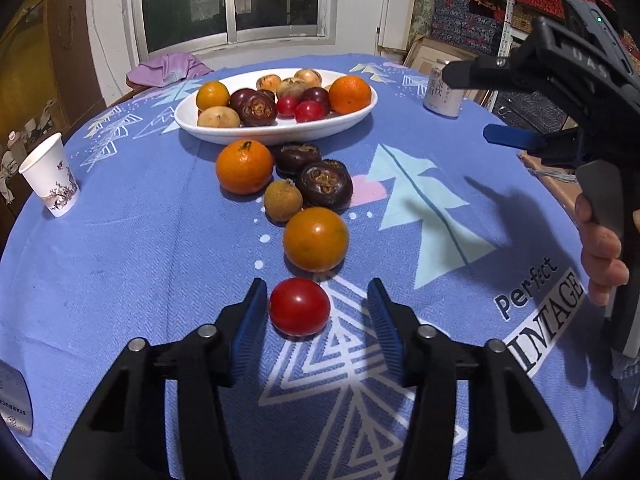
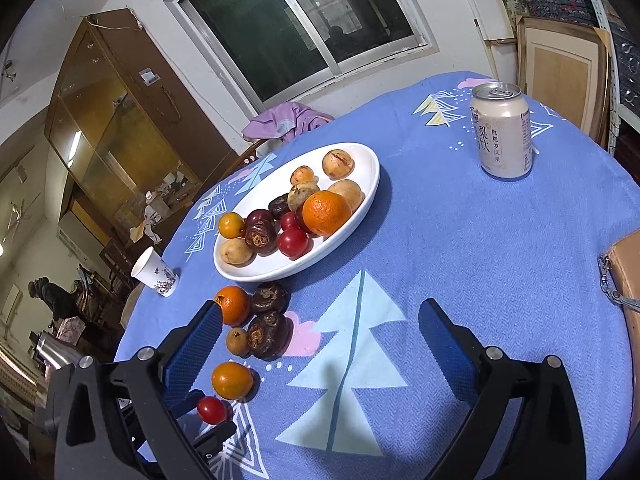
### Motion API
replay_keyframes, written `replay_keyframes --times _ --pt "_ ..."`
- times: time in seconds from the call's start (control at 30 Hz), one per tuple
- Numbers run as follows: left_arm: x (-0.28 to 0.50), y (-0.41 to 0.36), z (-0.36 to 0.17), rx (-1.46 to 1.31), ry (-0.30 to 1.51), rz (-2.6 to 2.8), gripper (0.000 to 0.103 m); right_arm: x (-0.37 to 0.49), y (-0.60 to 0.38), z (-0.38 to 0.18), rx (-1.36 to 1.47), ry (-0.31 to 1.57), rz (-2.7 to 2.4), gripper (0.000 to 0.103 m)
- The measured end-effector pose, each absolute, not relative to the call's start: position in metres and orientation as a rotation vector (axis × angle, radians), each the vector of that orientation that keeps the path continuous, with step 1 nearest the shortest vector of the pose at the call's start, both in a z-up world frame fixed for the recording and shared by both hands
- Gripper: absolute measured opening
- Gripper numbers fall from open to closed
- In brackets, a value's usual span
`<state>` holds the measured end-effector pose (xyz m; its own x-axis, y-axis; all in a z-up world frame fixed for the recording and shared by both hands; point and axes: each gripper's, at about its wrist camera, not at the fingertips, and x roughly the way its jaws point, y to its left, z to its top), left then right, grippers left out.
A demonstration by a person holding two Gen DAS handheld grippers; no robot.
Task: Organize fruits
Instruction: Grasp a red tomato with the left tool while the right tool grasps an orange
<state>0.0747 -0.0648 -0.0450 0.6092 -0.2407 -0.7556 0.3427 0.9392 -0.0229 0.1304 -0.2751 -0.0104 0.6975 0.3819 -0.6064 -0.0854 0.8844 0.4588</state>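
Observation:
A small red tomato (image 1: 299,306) lies on the blue tablecloth between the fingers of my left gripper (image 1: 318,322). It sits against the left pad, and a gap shows before the right pad (image 1: 386,330), so the jaws stand open around it. Beyond it a row runs toward the white plate (image 1: 276,134): an orange (image 1: 315,239), a brown longan (image 1: 283,200), two dark water chestnuts (image 1: 326,184), and a mandarin (image 1: 244,166). The plate holds several mixed fruits. My right gripper (image 2: 322,352) hovers open over bare cloth, holding nothing. It also shows at the right edge of the left wrist view.
A paper cup (image 1: 52,180) stands at the table's left edge. A drink can (image 2: 502,132) stands at the far right and a tan bag (image 2: 628,272) lies at the right edge. A purple cloth (image 1: 168,68) hangs behind the table. A hand (image 1: 600,256) holds the right gripper.

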Motion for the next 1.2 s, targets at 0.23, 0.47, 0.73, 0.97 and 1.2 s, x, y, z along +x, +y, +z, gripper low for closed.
replay_keyframes --times 0.23,0.47,0.73,0.97,1.2 --pt "0.079 -0.056 -0.048 0.100 0.873 -0.311 0.030 0.130 -0.270 -0.011 0.400 0.764 0.289 0.099" --pt "0.074 -0.032 -0.040 0.082 0.830 -0.223 0.030 0.117 -0.219 -0.009 0.151 0.753 0.397 0.098" --pt "0.089 0.001 -0.041 0.037 0.830 -0.075 0.030 0.106 -0.152 -0.041 -0.126 0.818 0.446 0.064" --pt "0.091 -0.005 -0.048 0.062 0.853 -0.084 0.030 0.107 -0.135 -0.048 -0.180 0.815 0.432 0.057" --pt "0.093 -0.006 -0.050 0.058 0.859 -0.083 0.030 0.113 -0.121 -0.051 -0.180 0.836 0.461 0.042"
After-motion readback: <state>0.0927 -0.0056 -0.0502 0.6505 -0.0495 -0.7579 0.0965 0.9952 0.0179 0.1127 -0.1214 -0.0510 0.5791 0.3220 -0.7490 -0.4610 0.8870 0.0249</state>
